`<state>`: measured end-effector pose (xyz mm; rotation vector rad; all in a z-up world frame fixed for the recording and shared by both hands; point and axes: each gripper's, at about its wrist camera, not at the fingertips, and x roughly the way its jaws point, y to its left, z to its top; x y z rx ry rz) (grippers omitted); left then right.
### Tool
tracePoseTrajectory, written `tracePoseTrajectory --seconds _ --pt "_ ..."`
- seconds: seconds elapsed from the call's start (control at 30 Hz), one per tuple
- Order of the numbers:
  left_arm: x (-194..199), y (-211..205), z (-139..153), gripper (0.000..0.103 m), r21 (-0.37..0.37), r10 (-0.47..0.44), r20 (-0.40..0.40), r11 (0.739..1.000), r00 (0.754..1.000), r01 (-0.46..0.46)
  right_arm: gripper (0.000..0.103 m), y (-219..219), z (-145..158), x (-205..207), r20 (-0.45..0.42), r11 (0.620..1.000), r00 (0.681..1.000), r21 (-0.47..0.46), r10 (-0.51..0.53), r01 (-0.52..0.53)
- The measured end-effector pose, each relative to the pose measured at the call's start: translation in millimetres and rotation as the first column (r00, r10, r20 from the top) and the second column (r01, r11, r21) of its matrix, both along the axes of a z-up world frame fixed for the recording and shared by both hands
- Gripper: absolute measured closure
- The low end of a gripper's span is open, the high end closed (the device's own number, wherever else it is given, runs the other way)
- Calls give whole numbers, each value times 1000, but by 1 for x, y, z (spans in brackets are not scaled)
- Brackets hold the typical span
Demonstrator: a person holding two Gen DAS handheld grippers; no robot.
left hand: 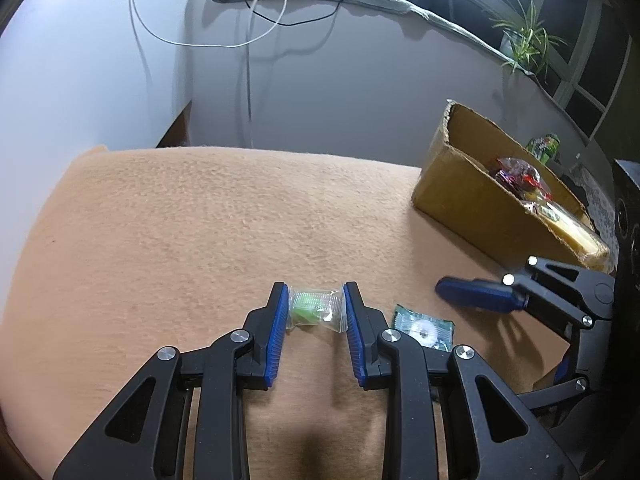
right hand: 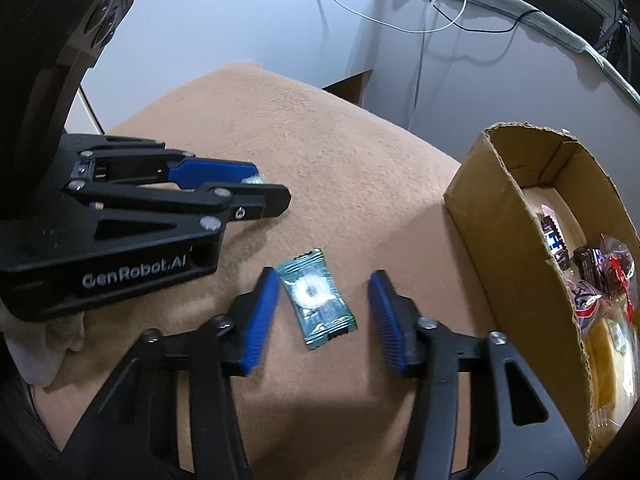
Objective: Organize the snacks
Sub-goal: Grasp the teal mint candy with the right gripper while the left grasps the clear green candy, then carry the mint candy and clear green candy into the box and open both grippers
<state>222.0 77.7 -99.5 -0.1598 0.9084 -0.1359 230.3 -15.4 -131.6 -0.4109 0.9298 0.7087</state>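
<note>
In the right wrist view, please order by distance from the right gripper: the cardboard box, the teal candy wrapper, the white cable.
1. teal candy wrapper, between the right gripper fingers
2. cardboard box, at right
3. white cable, far on wall

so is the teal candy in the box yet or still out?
Out. The teal candy lies flat on the tan cloth between the right tongs' open pads, beside the cardboard box, not in it.

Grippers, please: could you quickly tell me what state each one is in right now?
Left gripper: shut on the clear green candy, fingers pressing both wrapper ends.
Right gripper: open, fingers either side of the teal candy, not gripping it.
</note>
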Motion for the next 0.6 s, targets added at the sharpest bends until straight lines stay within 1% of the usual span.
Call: tracePoseTrajectory --seconds 0.07,0.1,0.13,0.37,0.6 --pt "0 1 0 77 -2 5 1 1000 1000 -5 71 1 1 -2 2 1000 1000 -3 3 -3" --pt "0 1 0 77 0 6 2 1000 1000 -6 74 1 0 -1 4 1000 1000 -4 3 -3" --pt "-1 0 -1 77 2 5 3 1000 1000 -5 79 0 0 -2 5 1000 1000 -4 0 0" --pt "-5 -3 2 77 7 0 18 1000 1000 0 80 -11 4 -3 -12 999 999 27 -39 40" --pt "-9 -6 10 77 8 -5 49 1000 999 4 80 -34 24 -9 0 994 997 80 -80 80"
